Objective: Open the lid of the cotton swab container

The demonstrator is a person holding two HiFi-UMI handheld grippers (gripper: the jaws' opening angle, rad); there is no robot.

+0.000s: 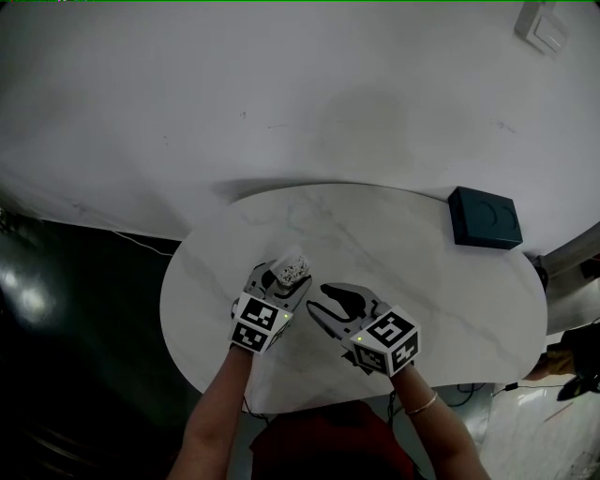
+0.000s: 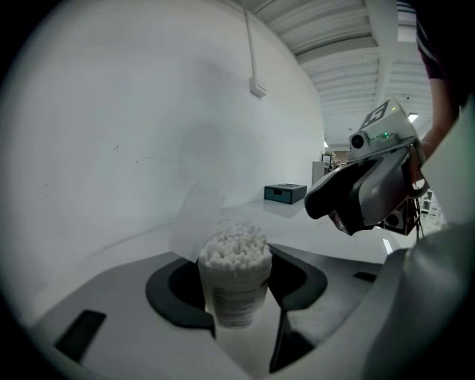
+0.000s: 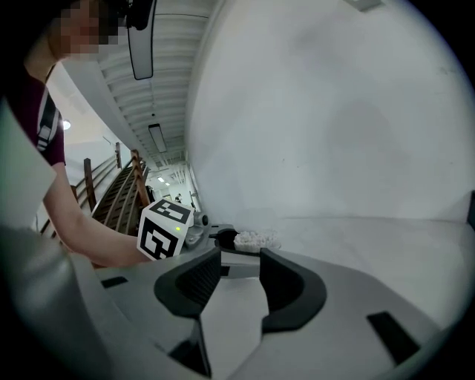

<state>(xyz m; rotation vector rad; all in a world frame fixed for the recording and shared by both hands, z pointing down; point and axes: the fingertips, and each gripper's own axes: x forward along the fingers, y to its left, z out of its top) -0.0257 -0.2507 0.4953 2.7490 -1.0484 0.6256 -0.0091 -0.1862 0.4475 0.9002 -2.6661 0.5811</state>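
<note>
The cotton swab container [image 1: 292, 271] is a small clear tub packed with white swabs [image 2: 234, 248], standing upright near the front left of the round white table [image 1: 441, 309]. Its translucent lid [image 2: 194, 217] is flipped up and back, so the swab tips are bare. My left gripper [image 1: 285, 279] is shut on the tub's body [image 2: 235, 295], one dark pad on each side. My right gripper [image 1: 319, 301] hovers just to the right of it, open, with nothing between its jaws [image 3: 234, 286]. In the right gripper view the tub [image 3: 256, 240] shows ahead, a little apart.
A dark teal box [image 1: 485, 217] lies at the table's far right edge, also seen as the box [image 2: 285, 193] behind the tub. A white wall rises behind the table, with a switch plate [image 1: 541, 26]. Dark floor lies left of the table.
</note>
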